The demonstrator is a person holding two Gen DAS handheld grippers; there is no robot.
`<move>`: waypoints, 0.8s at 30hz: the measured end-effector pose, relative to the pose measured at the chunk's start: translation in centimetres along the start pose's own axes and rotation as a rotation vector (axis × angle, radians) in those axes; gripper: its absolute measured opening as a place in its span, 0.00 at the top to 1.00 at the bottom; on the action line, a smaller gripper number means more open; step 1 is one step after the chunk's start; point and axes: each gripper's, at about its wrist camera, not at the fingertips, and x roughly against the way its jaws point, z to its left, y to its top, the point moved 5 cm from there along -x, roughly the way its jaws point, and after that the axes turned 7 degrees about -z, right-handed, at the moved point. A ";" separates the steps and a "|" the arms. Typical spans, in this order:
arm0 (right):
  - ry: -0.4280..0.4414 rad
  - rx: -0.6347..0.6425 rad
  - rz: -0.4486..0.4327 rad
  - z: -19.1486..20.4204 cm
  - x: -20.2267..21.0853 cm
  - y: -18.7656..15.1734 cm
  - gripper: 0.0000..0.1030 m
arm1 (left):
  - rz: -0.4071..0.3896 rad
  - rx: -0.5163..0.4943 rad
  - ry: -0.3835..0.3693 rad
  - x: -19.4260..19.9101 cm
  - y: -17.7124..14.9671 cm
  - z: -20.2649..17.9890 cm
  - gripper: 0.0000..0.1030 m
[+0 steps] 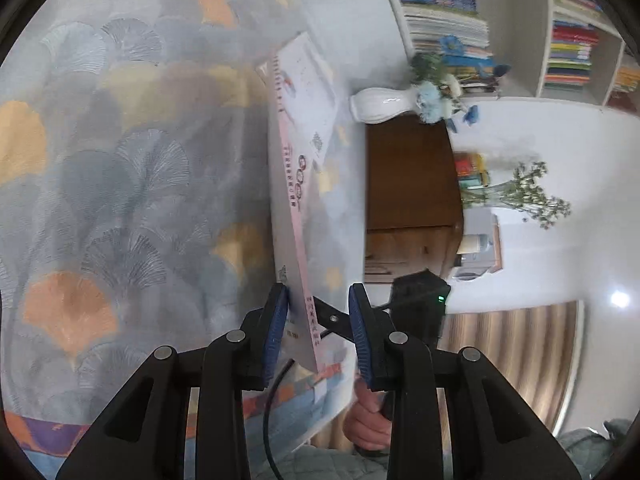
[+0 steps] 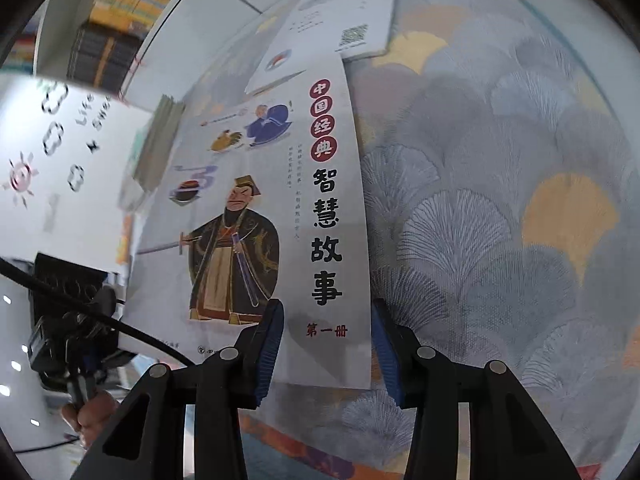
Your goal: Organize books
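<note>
Two books show on the patterned cloth (image 2: 500, 200). The task's book (image 2: 248, 220), with a robed figure and a dark title on its cover, is the near one. The second book (image 2: 352, 16) lies far behind it, partly under its far end.

The left gripper (image 1: 318, 296) takes the near book from the side, so its view shows the pink spine edge-on. One pad (image 1: 276, 320) lies against the book. Beside the other pad a gap shows, so I cannot tell if these jaws really clamp it.

The right gripper (image 2: 327, 312) hangs over the near right corner of the cover. Its jaws are released: the pads stand apart, one over the cover and one just beside the right edge, and neither presses on a face of the book.

My judgement is that the step in hand is the pick-up of the near book. It is early in the task, because both books are on the cloth and well apart from the shelf (image 1: 516, 20) at the far right, which is already full of books.

The next move calls for a firm hold on the book's edge. Then comes a lift that keeps it from sagging, because the book is thin. The second book should not be dragged along.
</note>
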 end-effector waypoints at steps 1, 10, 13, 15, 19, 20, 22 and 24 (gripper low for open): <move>0.009 -0.007 -0.001 0.2 0.0 -0.1 0.57 | -0.002 -0.015 0.063 -0.6 0.1 0.4 0.74; 0.007 0.010 -0.007 0.2 0.8 -1.0 0.57 | 0.036 -0.023 0.206 -3.6 -0.6 1.6 0.88; 0.017 -0.014 0.021 0.1 1.0 -0.6 0.56 | 0.060 0.137 0.000 -4.3 0.4 0.6 0.88; 0.058 -0.060 0.000 -0.4 1.9 -0.1 0.52 | 0.080 0.194 -0.086 -4.4 0.9 0.5 0.88; 0.238 -0.223 -0.005 -2.3 2.4 0.6 0.47 | 0.086 0.231 -0.133 -4.8 1.6 0.1 0.88; 0.284 -0.267 0.000 -2.8 2.0 0.7 0.46 | 0.089 0.236 -0.135 -5.1 1.7 0.0 0.88; 0.350 -0.337 0.010 -3.1 1.0 0.9 0.46 | 0.105 0.247 -0.145 -5.4 1.7 -0.1 0.88; 0.393 -0.359 0.003 -2.6 0.2 1.2 0.46 | 0.120 0.263 -0.162 -5.7 1.6 -0.1 0.87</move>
